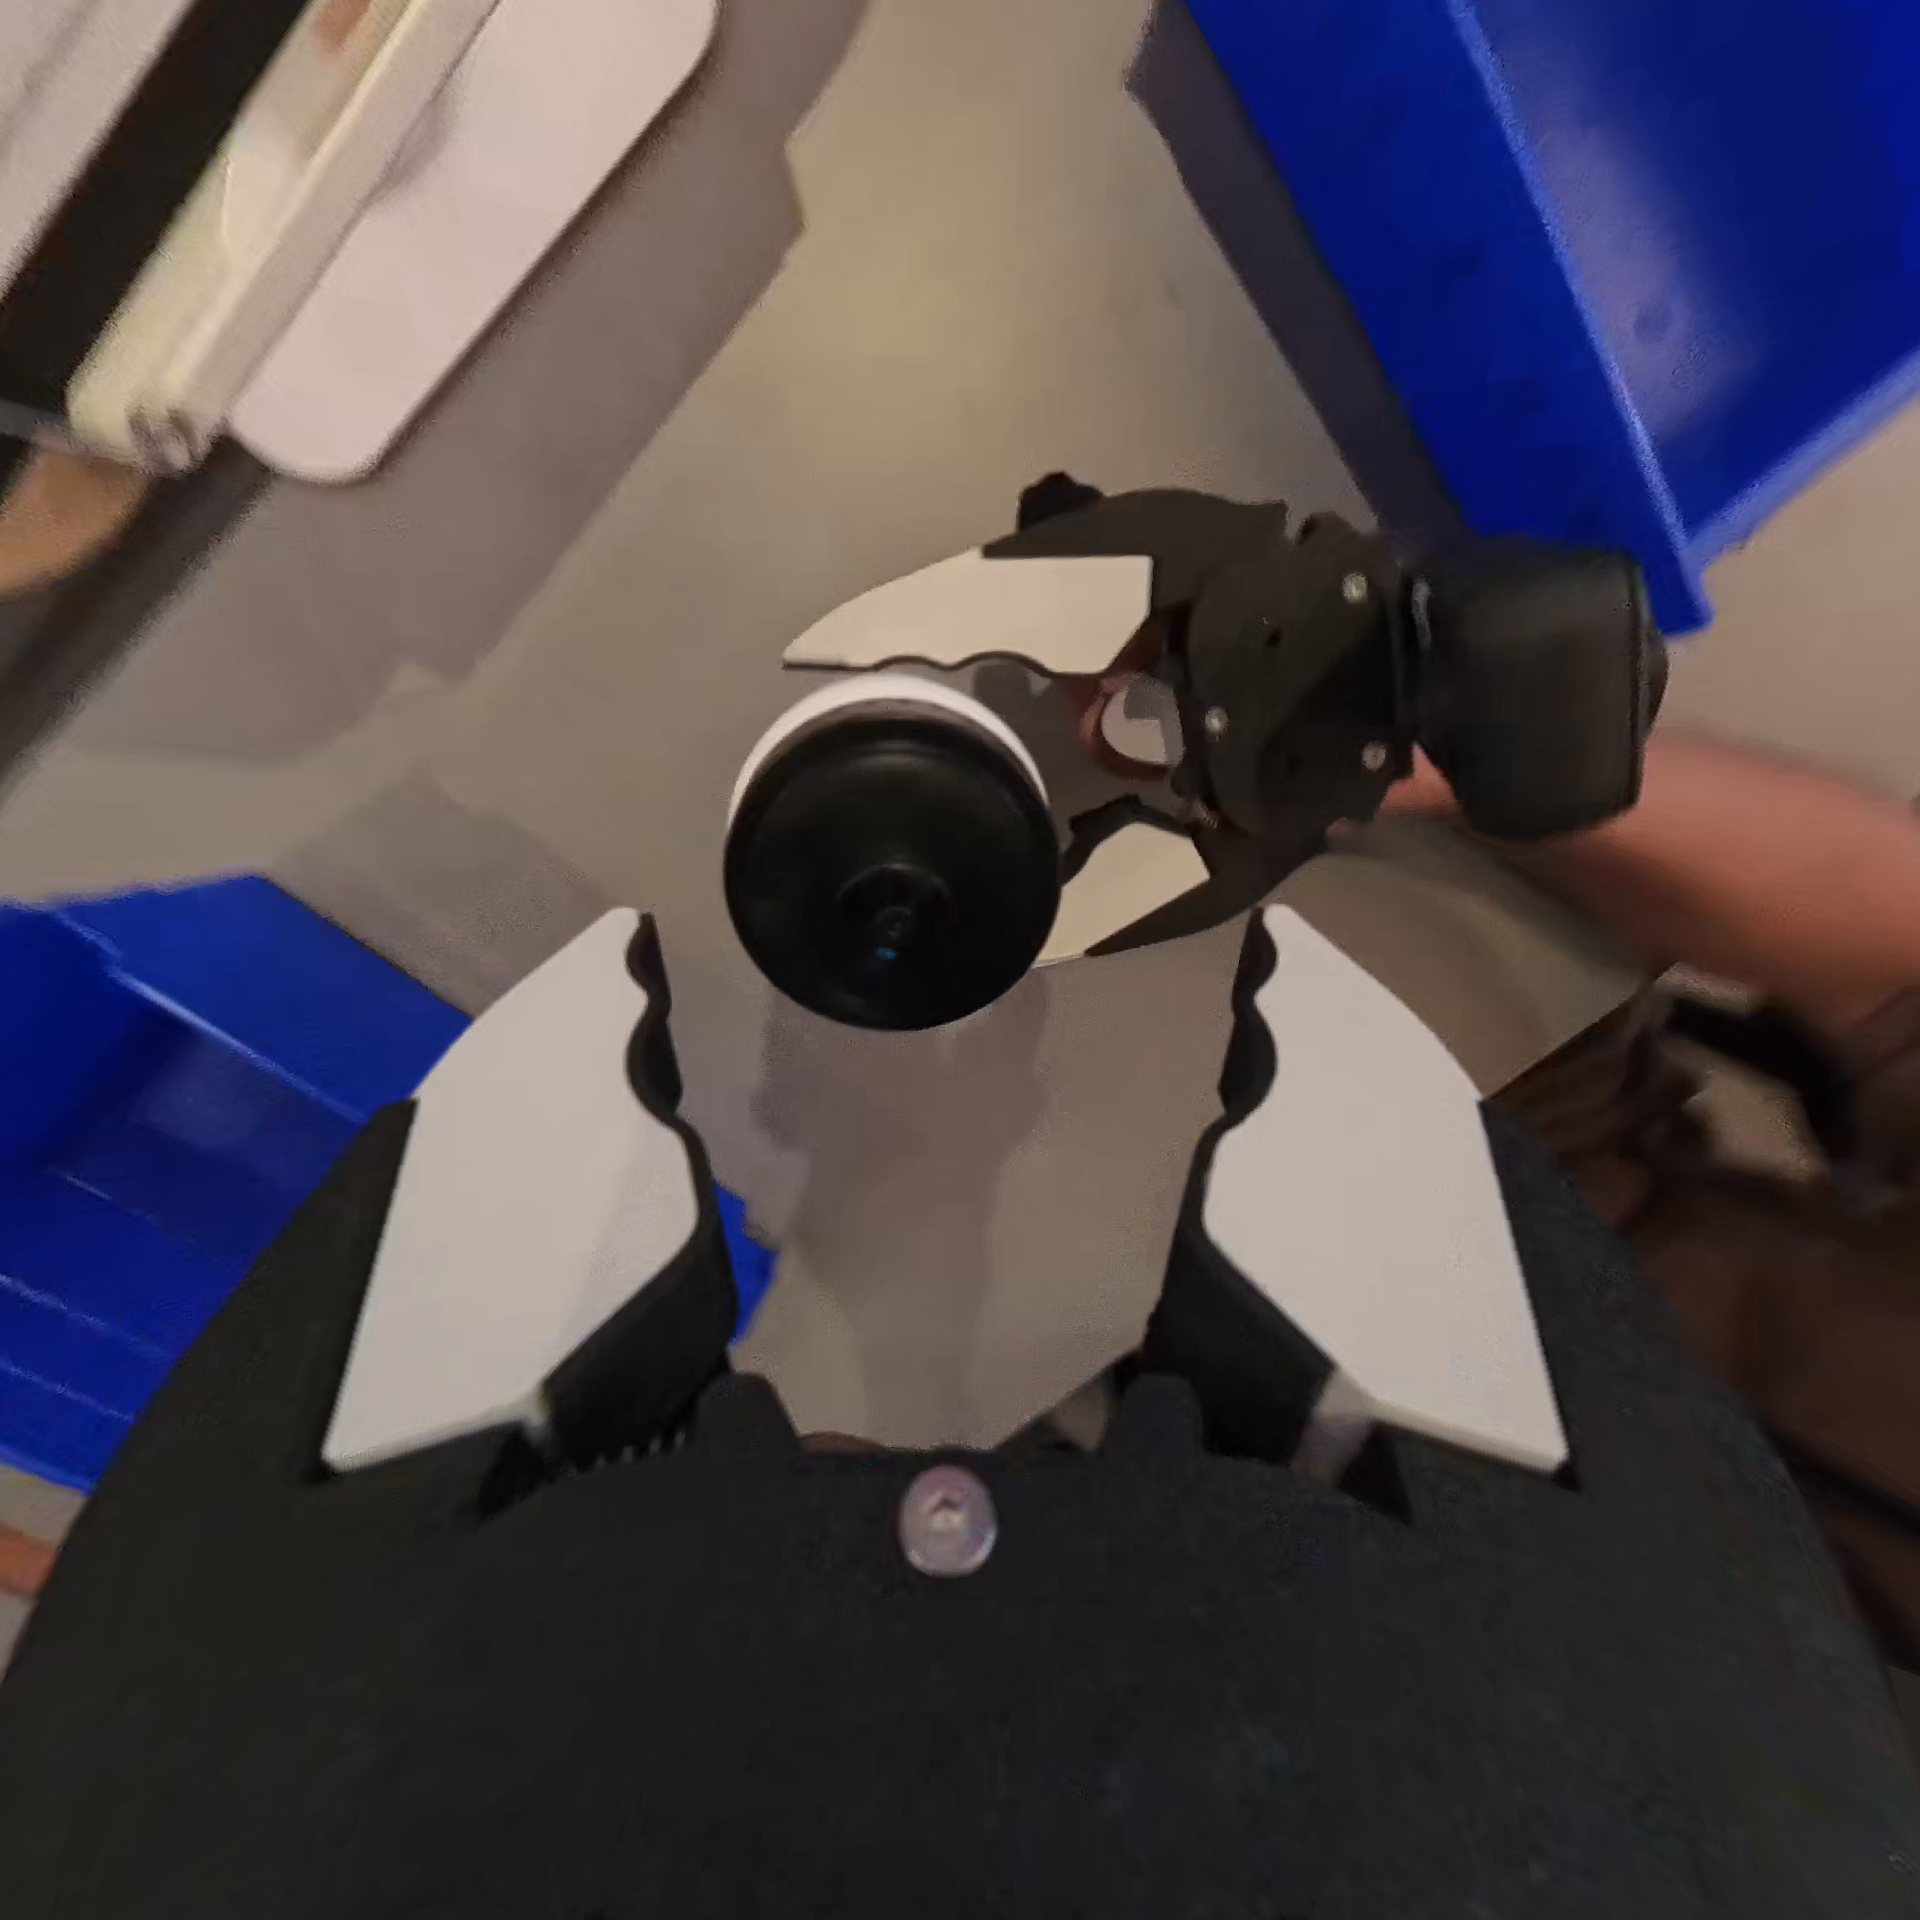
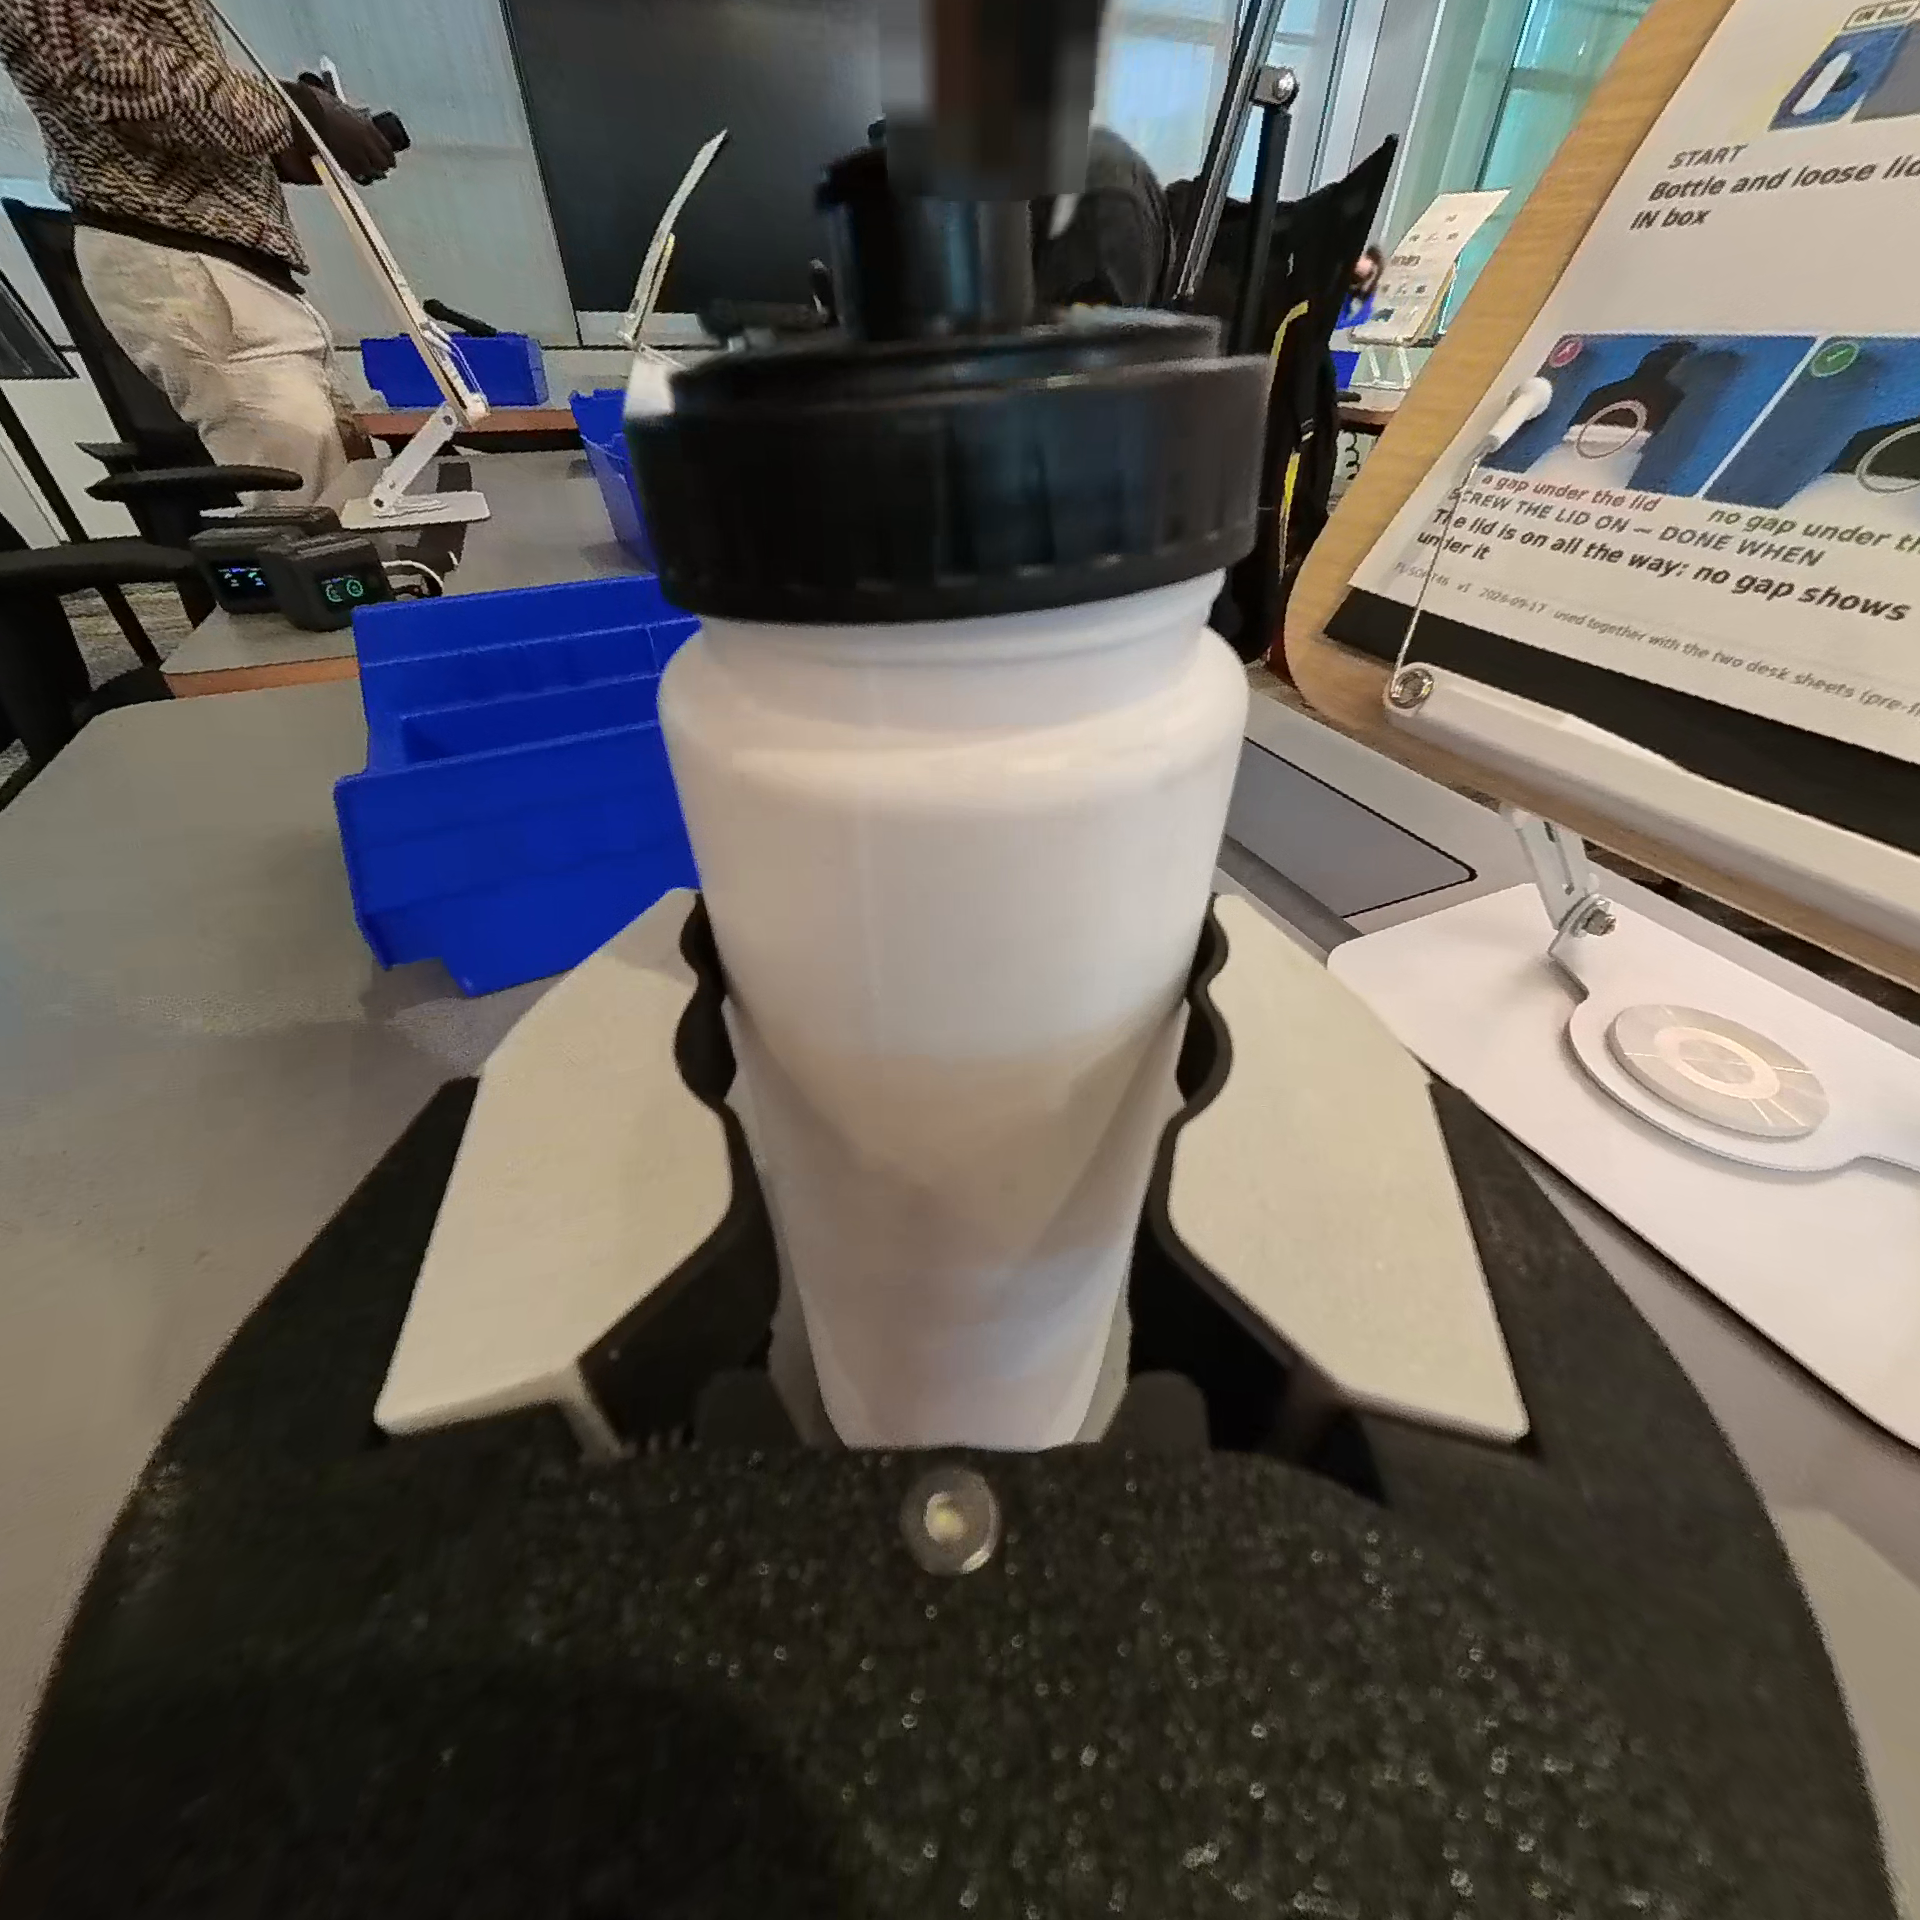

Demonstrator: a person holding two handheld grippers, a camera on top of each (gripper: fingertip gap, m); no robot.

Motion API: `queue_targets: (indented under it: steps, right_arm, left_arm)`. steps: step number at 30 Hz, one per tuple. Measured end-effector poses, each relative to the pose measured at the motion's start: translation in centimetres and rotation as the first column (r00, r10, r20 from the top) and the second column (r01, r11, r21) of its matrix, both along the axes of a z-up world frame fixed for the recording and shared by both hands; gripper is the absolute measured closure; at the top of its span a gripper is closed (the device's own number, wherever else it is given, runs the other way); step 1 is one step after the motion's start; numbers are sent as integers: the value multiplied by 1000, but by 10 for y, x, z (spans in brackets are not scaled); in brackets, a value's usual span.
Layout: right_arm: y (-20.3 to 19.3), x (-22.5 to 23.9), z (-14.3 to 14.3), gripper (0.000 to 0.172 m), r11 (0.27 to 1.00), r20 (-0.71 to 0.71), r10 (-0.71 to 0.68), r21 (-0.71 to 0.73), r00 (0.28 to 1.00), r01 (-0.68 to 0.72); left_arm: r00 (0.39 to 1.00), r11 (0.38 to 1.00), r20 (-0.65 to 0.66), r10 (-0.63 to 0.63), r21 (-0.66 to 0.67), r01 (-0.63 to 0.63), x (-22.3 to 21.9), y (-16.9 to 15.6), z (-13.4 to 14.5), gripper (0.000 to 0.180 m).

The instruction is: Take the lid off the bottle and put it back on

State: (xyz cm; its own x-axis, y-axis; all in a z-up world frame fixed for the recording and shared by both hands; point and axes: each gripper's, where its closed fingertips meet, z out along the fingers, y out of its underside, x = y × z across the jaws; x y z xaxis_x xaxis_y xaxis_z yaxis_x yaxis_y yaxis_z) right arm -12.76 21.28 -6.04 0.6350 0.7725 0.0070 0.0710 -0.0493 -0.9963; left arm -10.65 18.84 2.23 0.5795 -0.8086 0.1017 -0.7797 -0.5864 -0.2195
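Right wrist view: we see the white bottle (image 2: pixel 951 935) upright over the table (image 2: pixel 177 935), clamped between the right gripper (image 2: pixel 951 997) pads. It could twist in that grip if the black lid (image 2: pixel 951 468) binds. From above, our left gripper (image 1: pixel 951 997) gapes wide, holding nothing, so it may close off-centre
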Motion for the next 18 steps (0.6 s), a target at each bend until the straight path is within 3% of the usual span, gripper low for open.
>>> queue_targets:
  steps: [2,5,9,18]
  right_arm:
    - [0,0,0,86,1000,0,-2,-1,1000,2]
    - [0,0,0,86,1000,5,-2,-4,1000,2]
    - [0,0,0,86,1000,4,-6,-7,1000,6]
    - [0,-1,-1,86,1000,11,-6,-3,1000,6]
  left_arm:
    - [995,995,-26,99,21,-99,-5,3,-9,77]
    - [985,985,-87,147,103,-138,-12,11,-20,80]
    - [988,988,-66,139,78,-134,-4,8,-21,112]
    - [982,997,-178,68,53,-59,-8,6,-20,112]
